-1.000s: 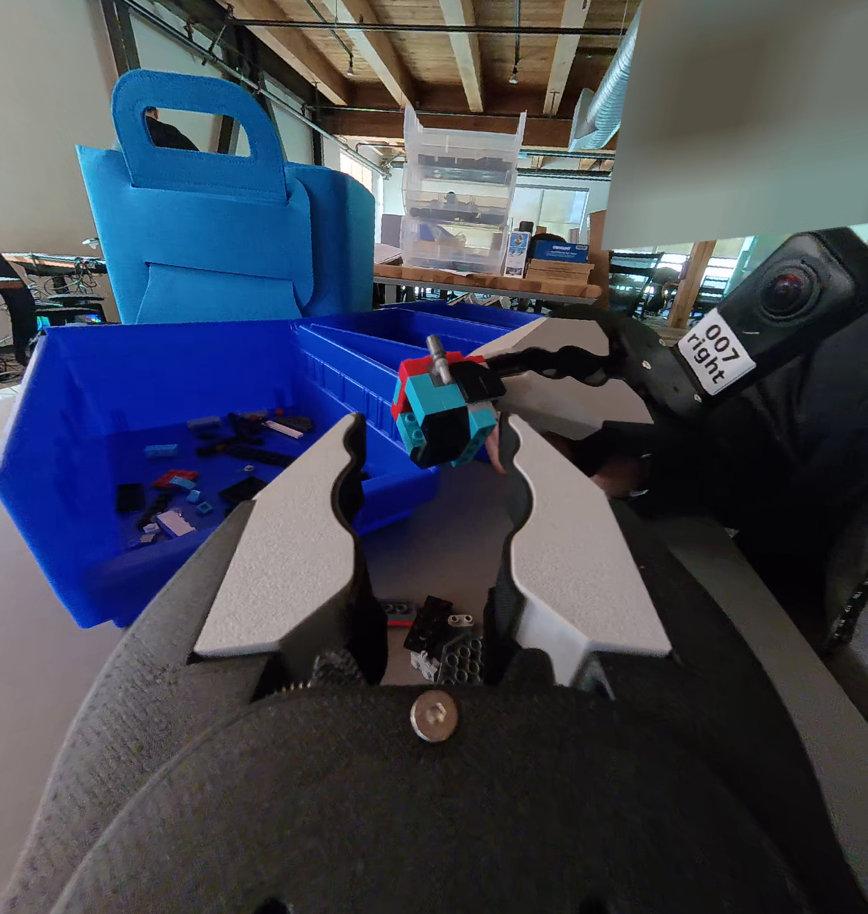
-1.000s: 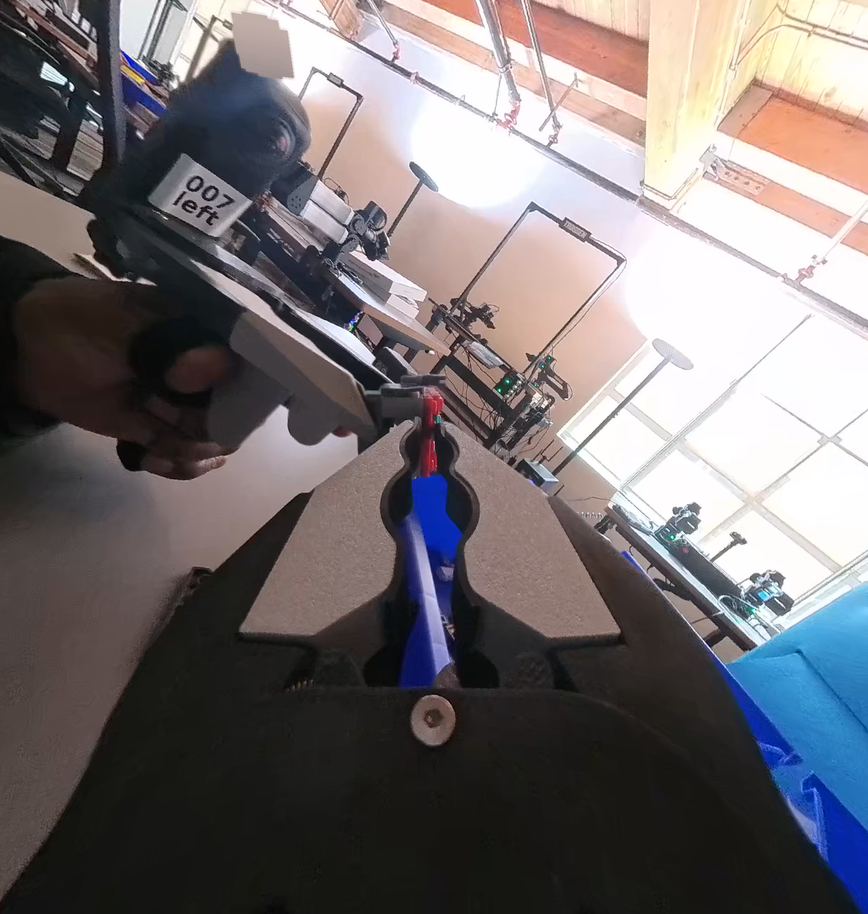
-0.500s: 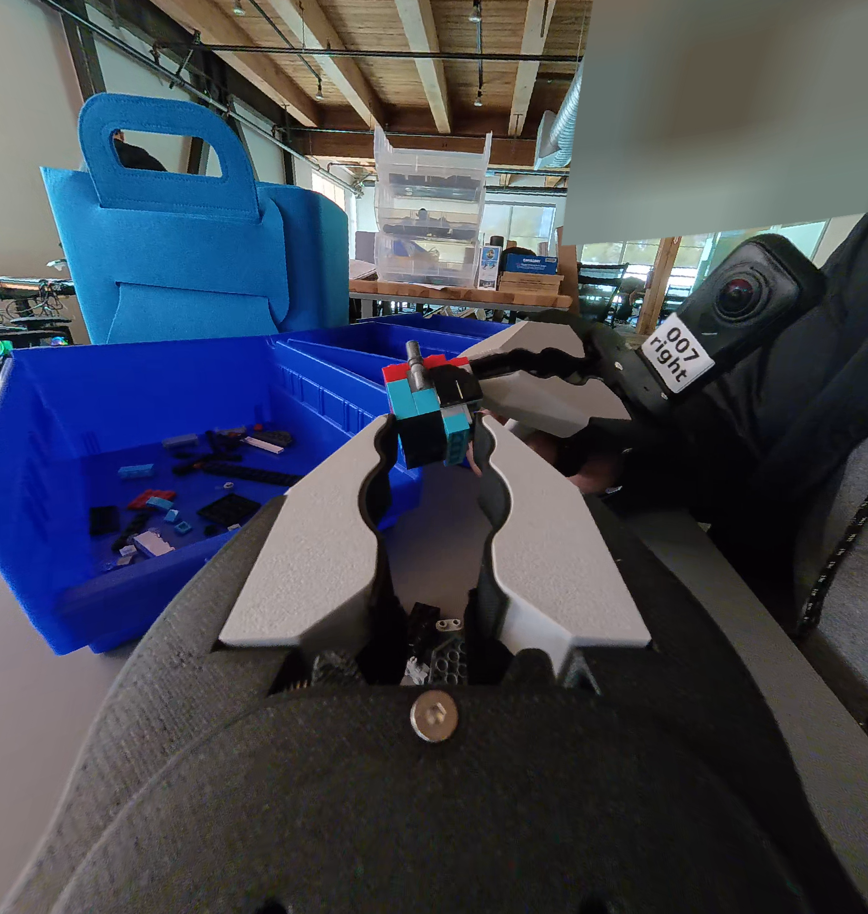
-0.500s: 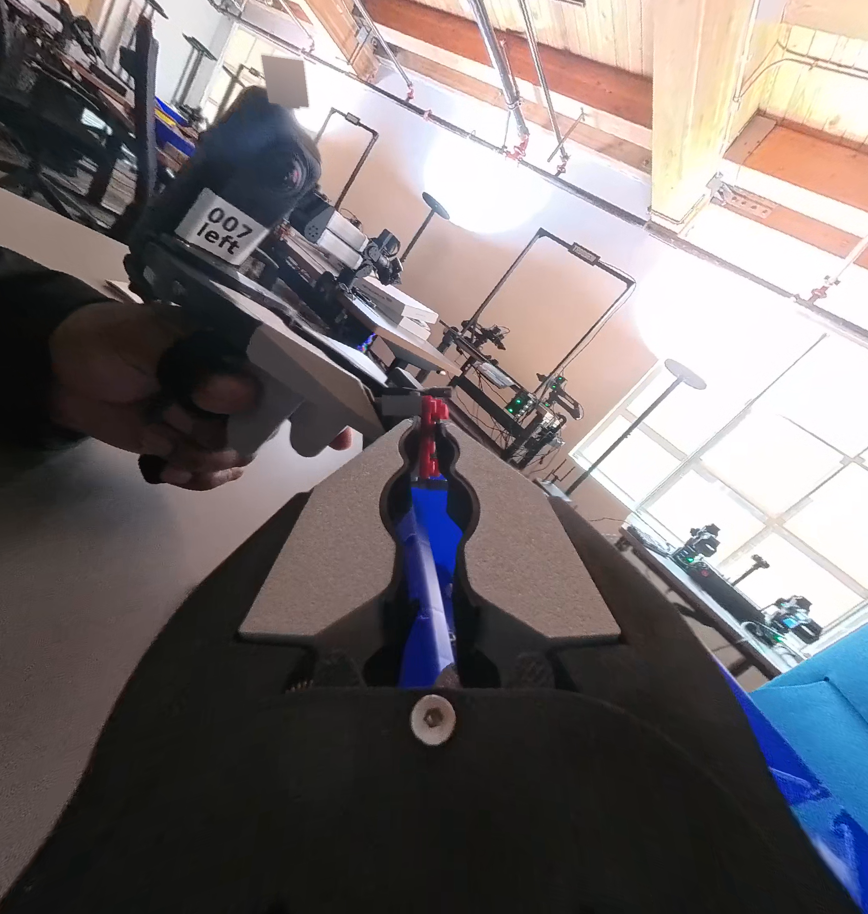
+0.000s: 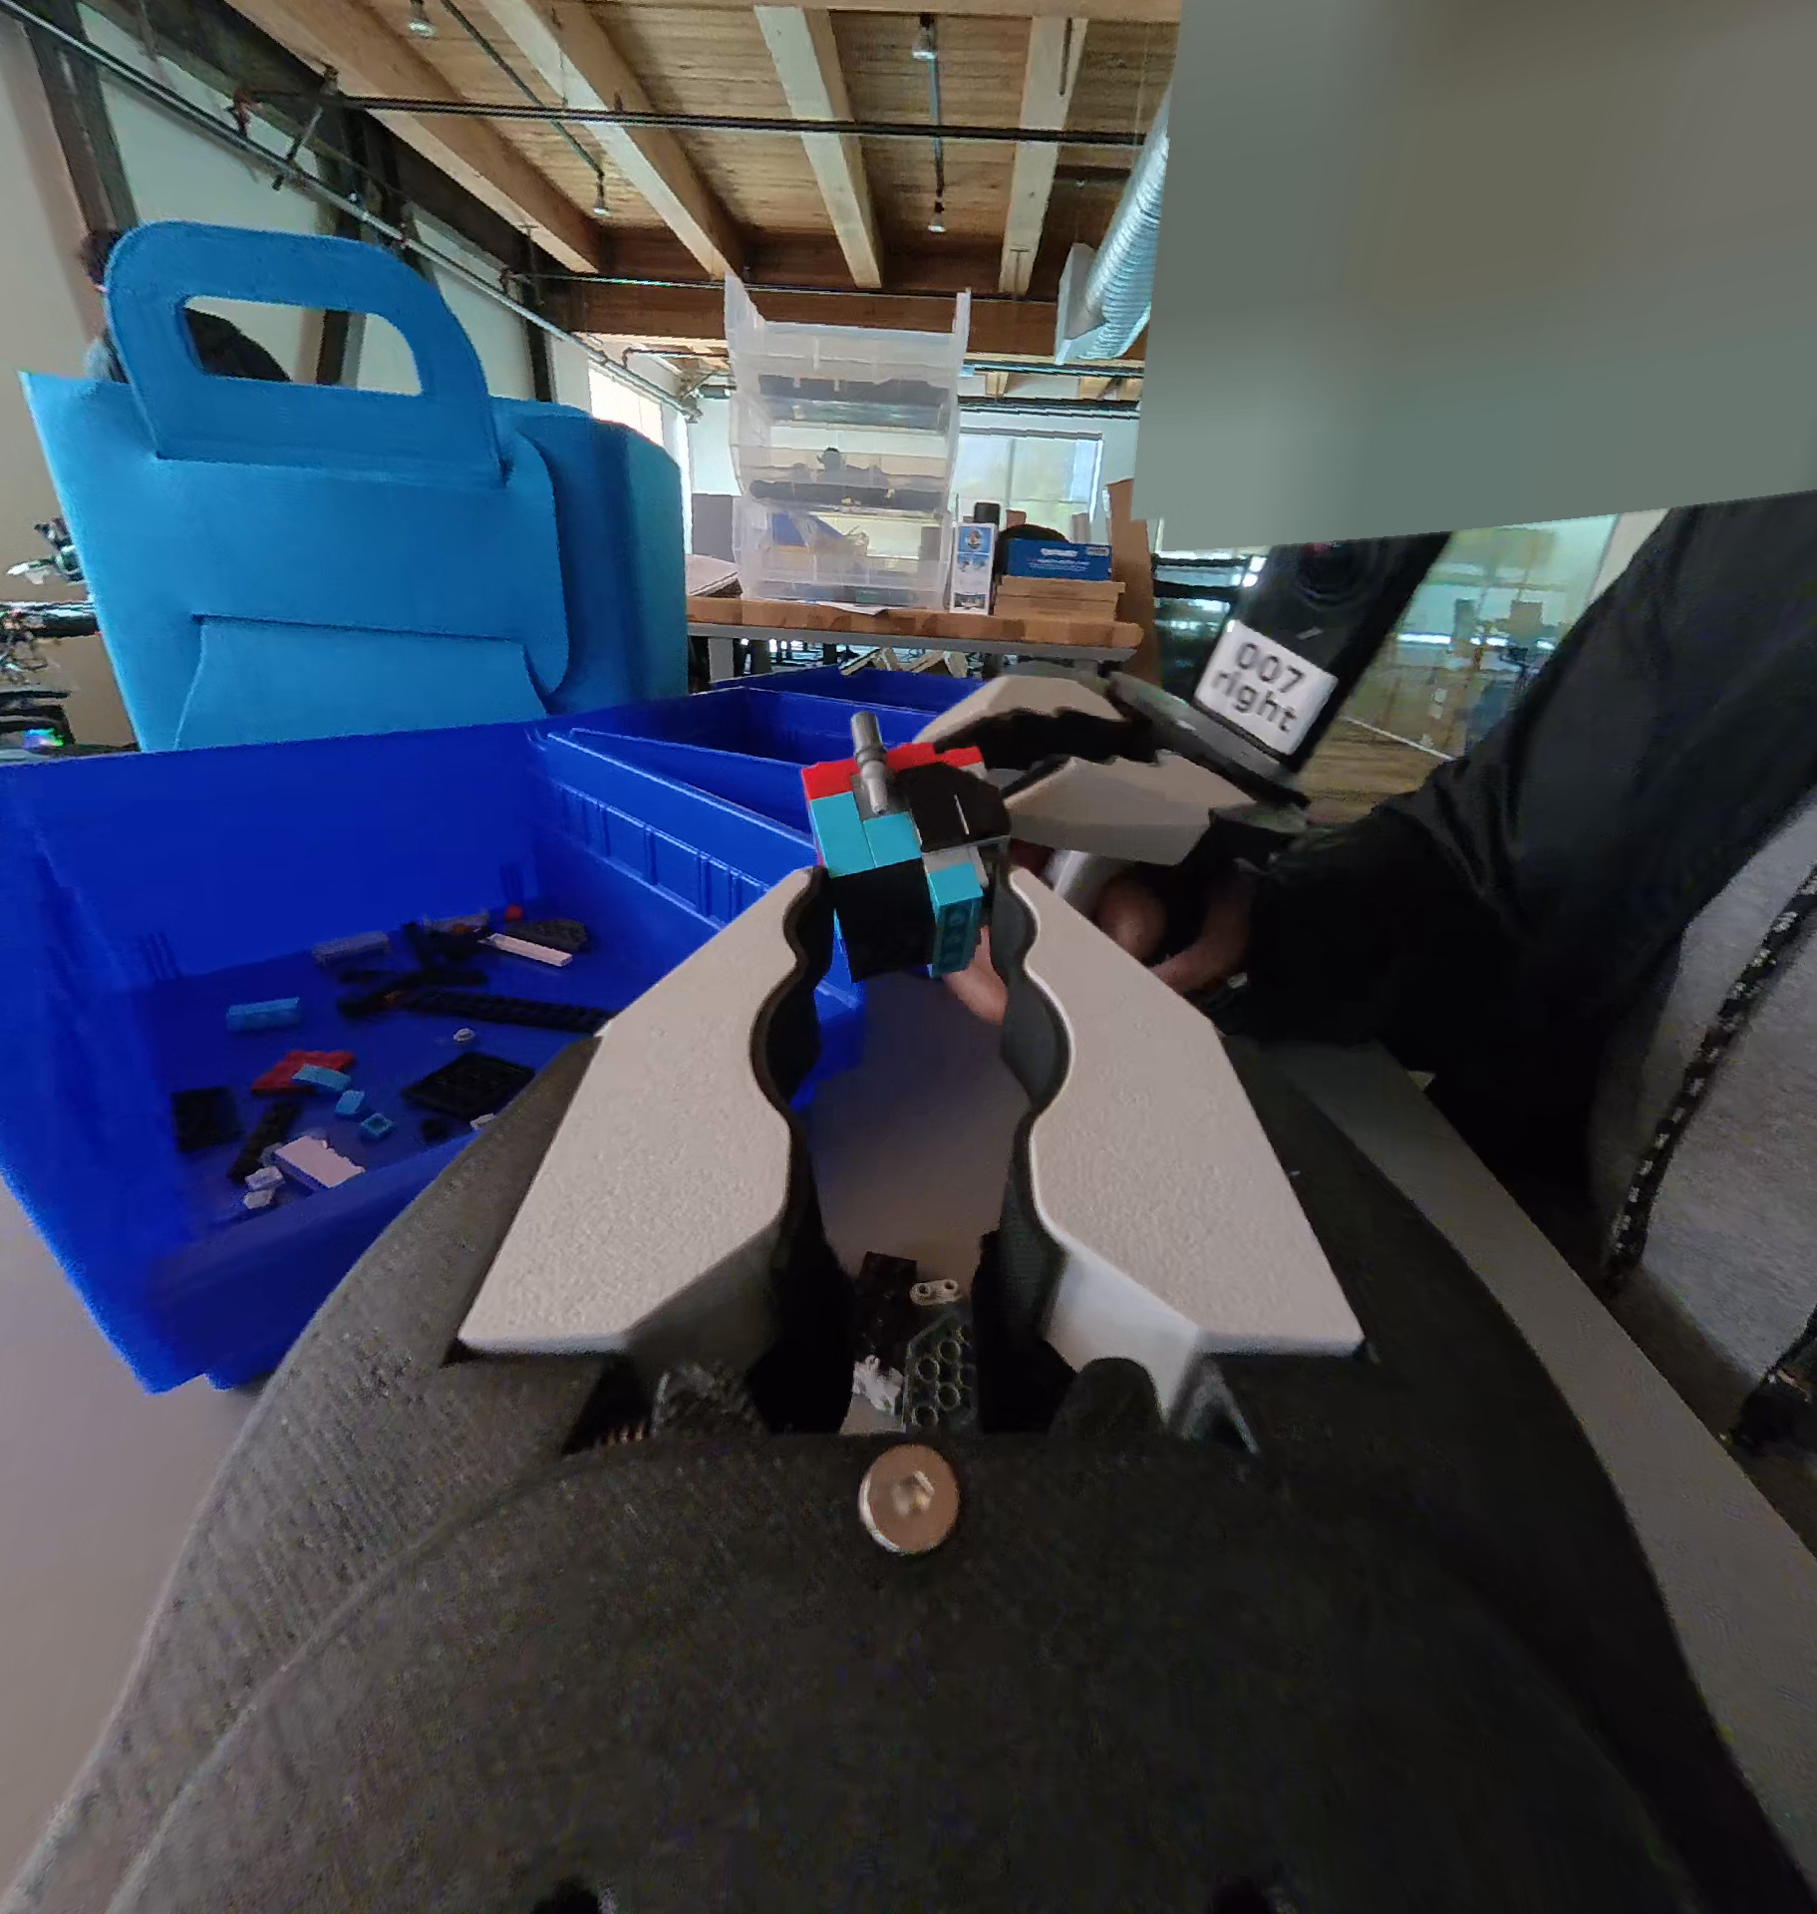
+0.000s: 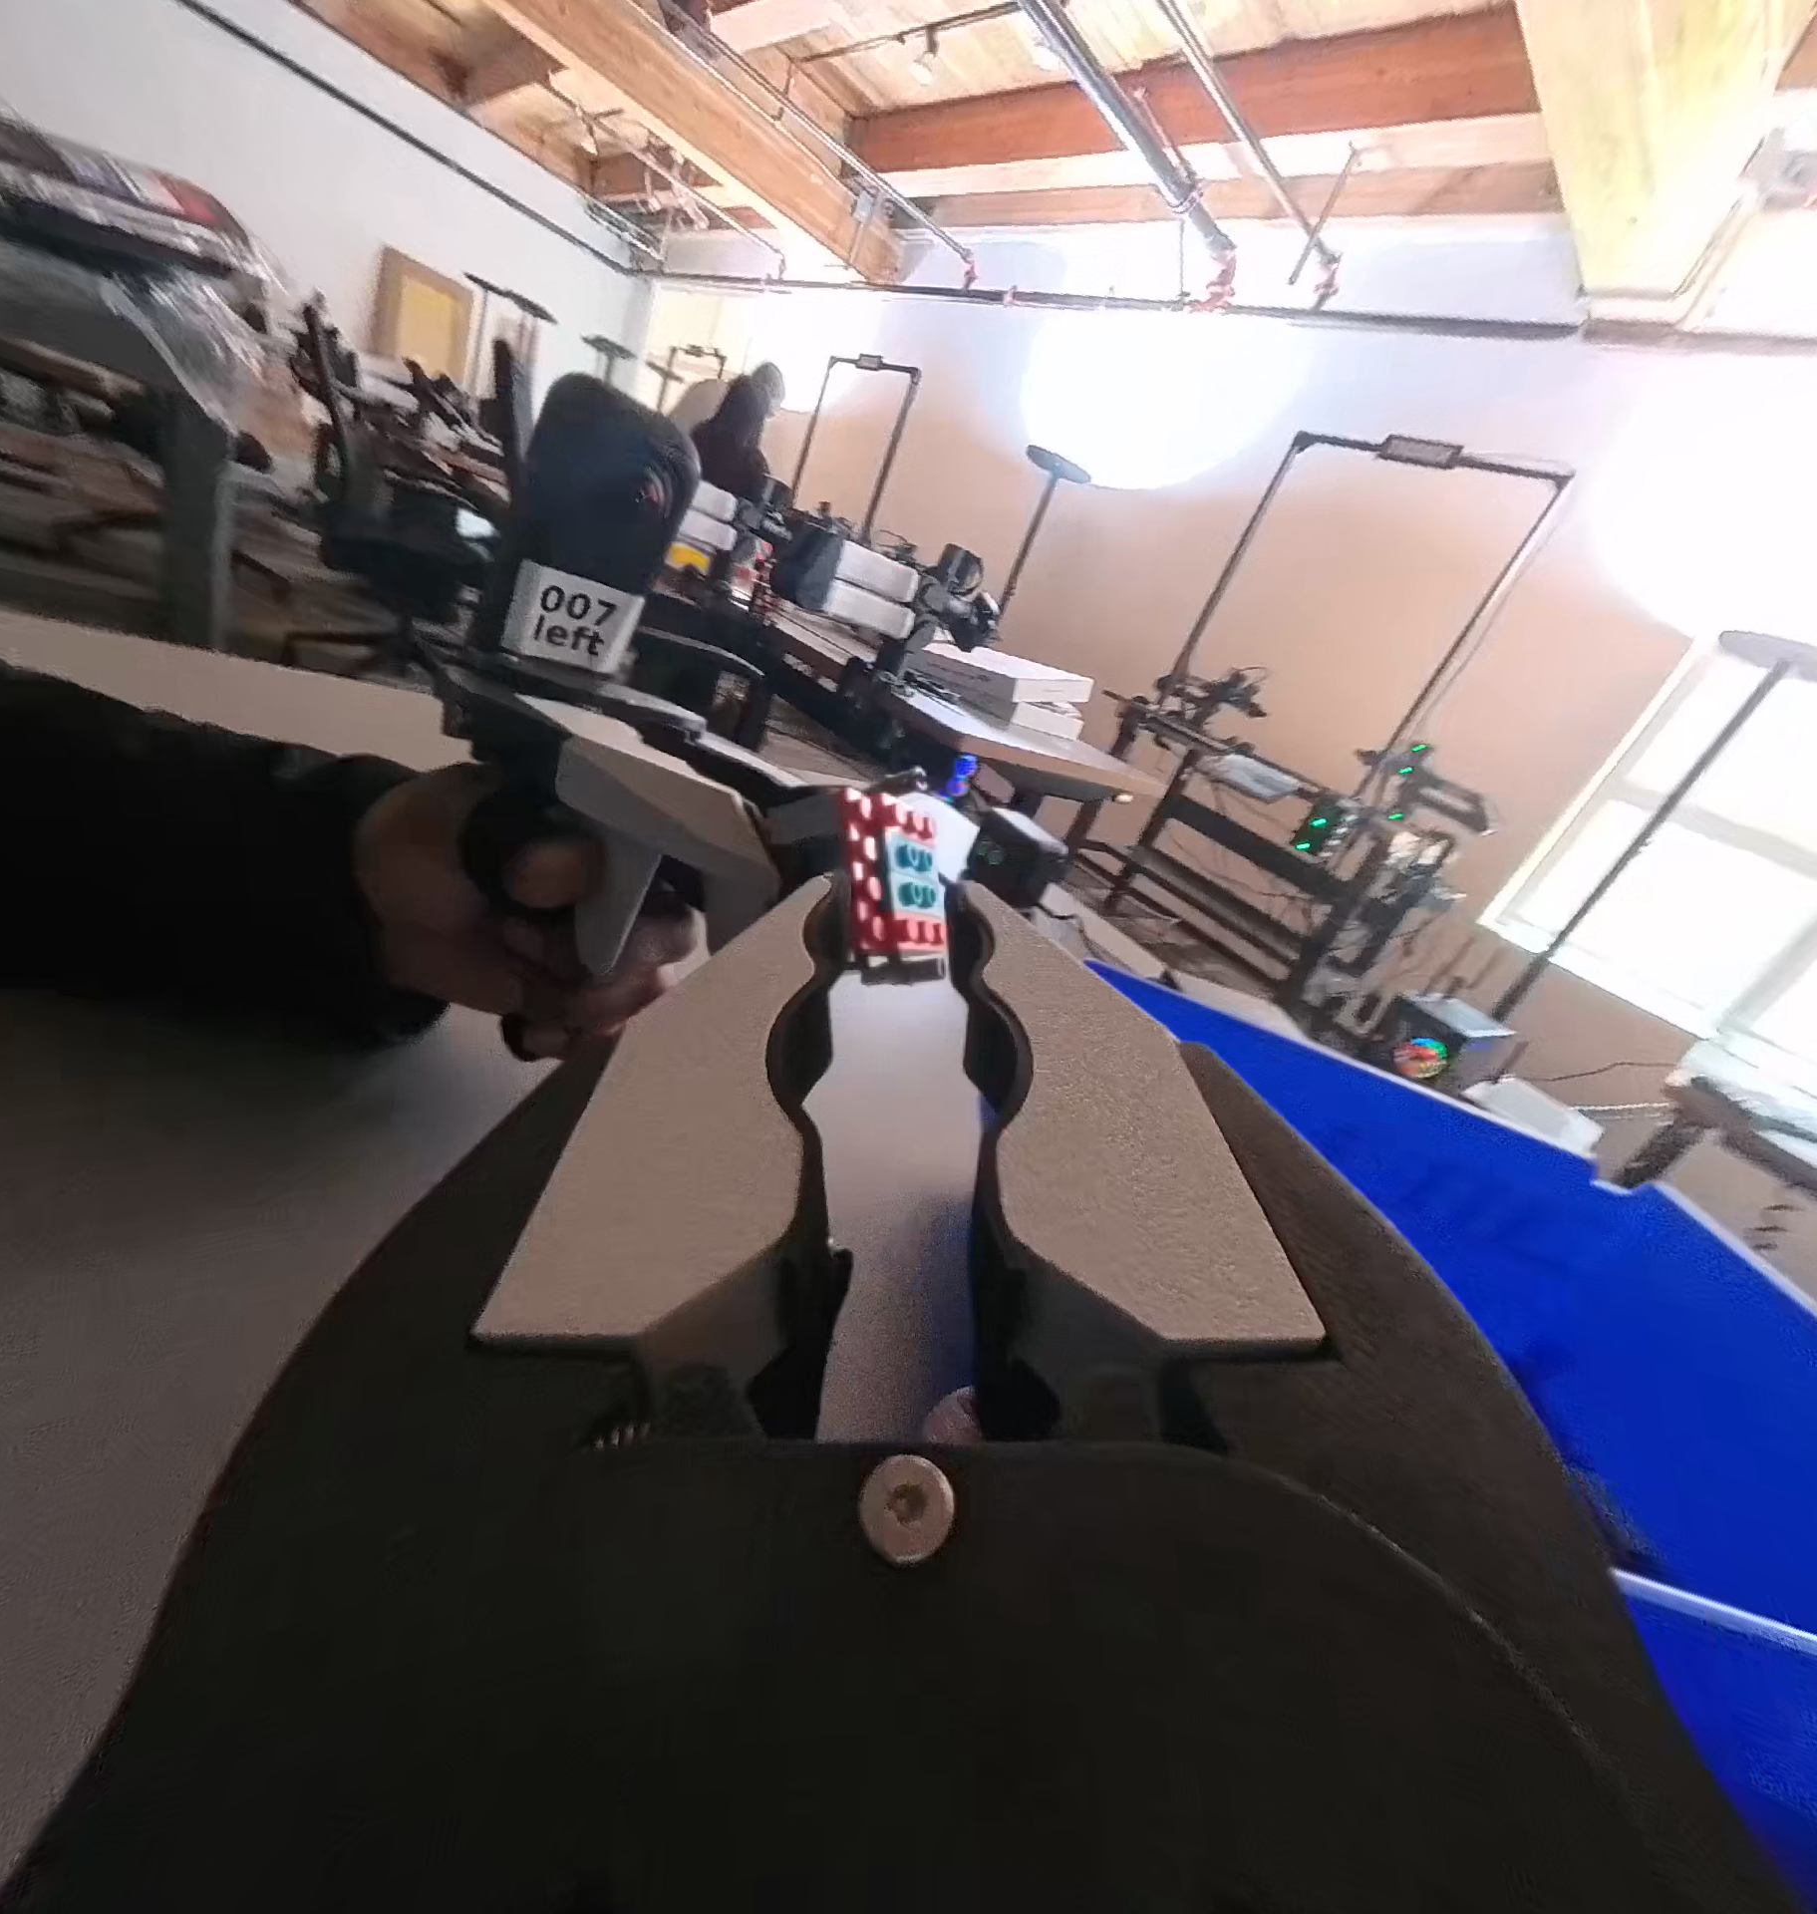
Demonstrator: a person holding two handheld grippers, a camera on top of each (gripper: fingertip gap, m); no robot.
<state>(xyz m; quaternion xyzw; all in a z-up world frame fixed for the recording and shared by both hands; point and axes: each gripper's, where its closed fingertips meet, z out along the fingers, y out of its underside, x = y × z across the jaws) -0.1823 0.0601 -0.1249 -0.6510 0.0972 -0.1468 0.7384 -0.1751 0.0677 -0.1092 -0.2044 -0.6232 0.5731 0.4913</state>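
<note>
A small brick assembly [image 5: 899, 891] of teal, black and red bricks with a grey peg on top is held in the air. My left gripper [image 5: 904, 901] is shut on its black and teal lower part. The right gripper [image 5: 987, 751] comes in from the right at the assembly's red top, with its jaws apart. In the right wrist view the assembly [image 6: 894, 891] shows its red and teal underside between the tips of my open right gripper [image 6: 896, 901]. The left gripper [image 6: 676, 818] holds it from the left, gripped by a hand [image 6: 469, 911].
A blue bin [image 5: 75, 932] with several loose bricks [image 5: 448, 994] stands at the left, with more blue bins behind it. A blue felt bag [image 5: 345, 539] stands behind them. A few loose pieces [image 5: 925, 1336] lie on the grey table under my left gripper. The bin's wall [image 6: 1504, 1295] shows at the right in the right wrist view. Less than 4 cm separates the two grippers' tips.
My left gripper has closed on the brick assembly. My right gripper, shut on it before, has opened and its view has swung.
</note>
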